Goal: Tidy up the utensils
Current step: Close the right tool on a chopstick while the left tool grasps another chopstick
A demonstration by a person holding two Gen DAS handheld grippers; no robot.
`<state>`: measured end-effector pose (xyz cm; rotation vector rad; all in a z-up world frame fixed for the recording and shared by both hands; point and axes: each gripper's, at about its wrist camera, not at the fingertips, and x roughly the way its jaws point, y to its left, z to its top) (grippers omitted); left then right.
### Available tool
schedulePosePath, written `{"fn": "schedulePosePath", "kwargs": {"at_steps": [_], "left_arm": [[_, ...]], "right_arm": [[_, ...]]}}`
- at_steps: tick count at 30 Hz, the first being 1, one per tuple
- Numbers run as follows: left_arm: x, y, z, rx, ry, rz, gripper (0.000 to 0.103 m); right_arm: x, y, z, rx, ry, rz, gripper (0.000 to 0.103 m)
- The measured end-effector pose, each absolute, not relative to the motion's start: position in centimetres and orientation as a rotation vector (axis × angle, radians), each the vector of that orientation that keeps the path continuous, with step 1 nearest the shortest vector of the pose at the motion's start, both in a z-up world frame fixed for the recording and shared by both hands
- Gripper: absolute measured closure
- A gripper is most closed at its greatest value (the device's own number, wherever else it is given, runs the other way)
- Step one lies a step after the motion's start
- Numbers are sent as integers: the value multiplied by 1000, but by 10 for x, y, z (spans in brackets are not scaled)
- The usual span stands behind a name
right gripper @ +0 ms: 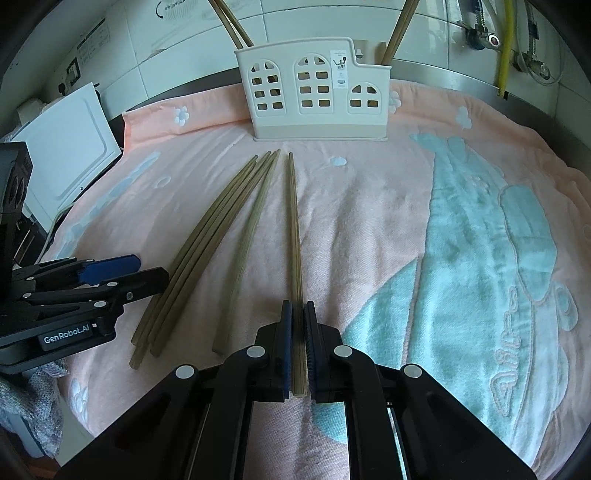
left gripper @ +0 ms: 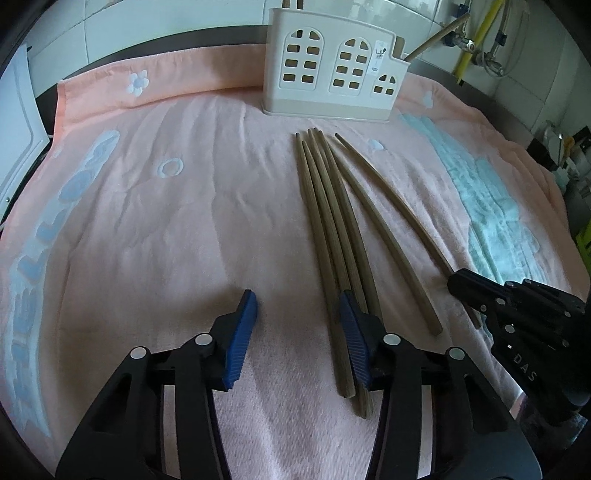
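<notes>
Several wooden chopsticks (left gripper: 332, 229) lie side by side on a pink towel (left gripper: 166, 229), pointing toward a cream utensil holder (left gripper: 332, 70) at the back. My left gripper (left gripper: 297, 306) is open, its right finger resting against the near ends of the bunch. My right gripper (right gripper: 298, 314) is shut on one chopstick (right gripper: 293, 221), the rightmost one, near its thick end; it lies along the towel (right gripper: 369, 221). The holder (right gripper: 314, 92) has chopsticks (right gripper: 397, 33) standing in it. The right gripper also shows in the left wrist view (left gripper: 458, 284).
A white board (right gripper: 70, 162) leans at the left edge of the towel. Pipes and a yellow hose (right gripper: 506, 44) run along the tiled wall at the back right. The left gripper's body (right gripper: 74, 291) sits left of the bunch.
</notes>
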<state>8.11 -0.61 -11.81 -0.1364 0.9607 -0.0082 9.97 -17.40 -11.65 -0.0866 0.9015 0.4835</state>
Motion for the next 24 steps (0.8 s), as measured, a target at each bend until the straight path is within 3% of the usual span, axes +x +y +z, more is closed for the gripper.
{"fn": "schedulePosePath", "kwargs": {"at_steps": [13,17,24], "left_arm": [[83,-27,-120,-32,953,43,72],[82,-13,-118,-71,946,54,89],[74,-4,-121,-118,901,24,91]], "right_arm": [[97,-174,-117,-84,900,484,96],[96,-174,-116,-82,898,489,96],[95,-175,-116,-70,892,491,96]]}}
